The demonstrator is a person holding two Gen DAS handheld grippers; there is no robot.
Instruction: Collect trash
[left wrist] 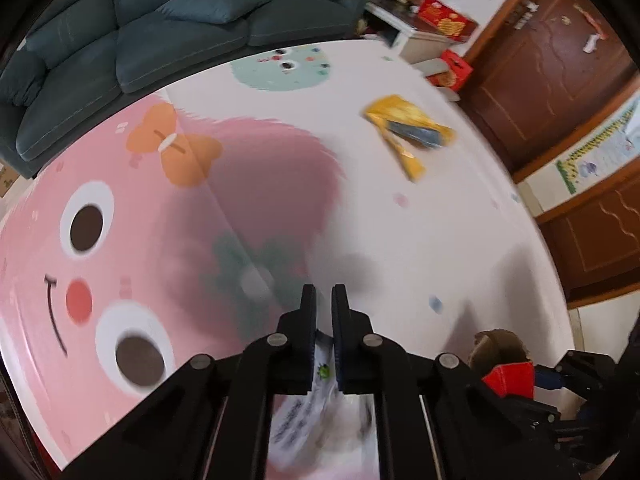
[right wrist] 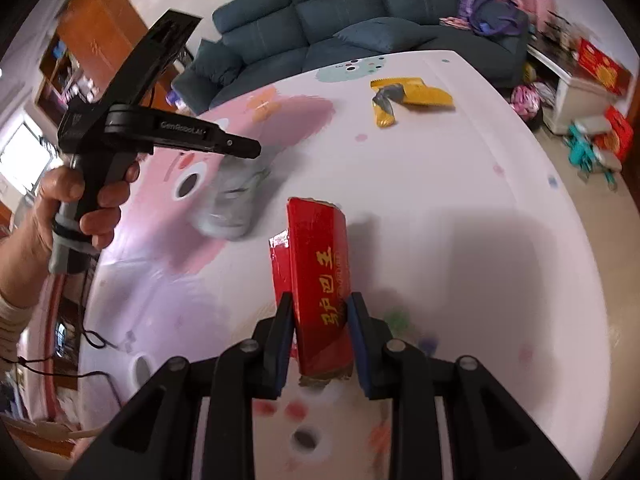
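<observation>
A dark teal sofa [right wrist: 360, 12] is standing along the far edge of a big play mat [left wrist: 400, 220] printed with a pink cartoon face, and the mat is carrying everything here. Beyond the mat's far right corner a white side table [left wrist: 416, 34] is bearing a red gift box [left wrist: 446, 20], with brown wooden doors [left wrist: 560, 80] running along the right side. A yellow snack wrapper [left wrist: 408, 128], crumpled and partly grey, is lying alone on the mat near its far right edge, well apart from both tools. The right gripper [right wrist: 320, 312] is pinching a red carton [right wrist: 320, 272] with gold characters, its pads pressing the carton's two sides and holding it above the mat near the near edge. The left gripper [left wrist: 324, 300] is pressed nearly together on a thin white printed wrapper [left wrist: 320, 396], which is hanging blurred below its fingers. In the right wrist view a hand [right wrist: 80, 204] is gripping the left tool's handle over the mat's left side.
</observation>
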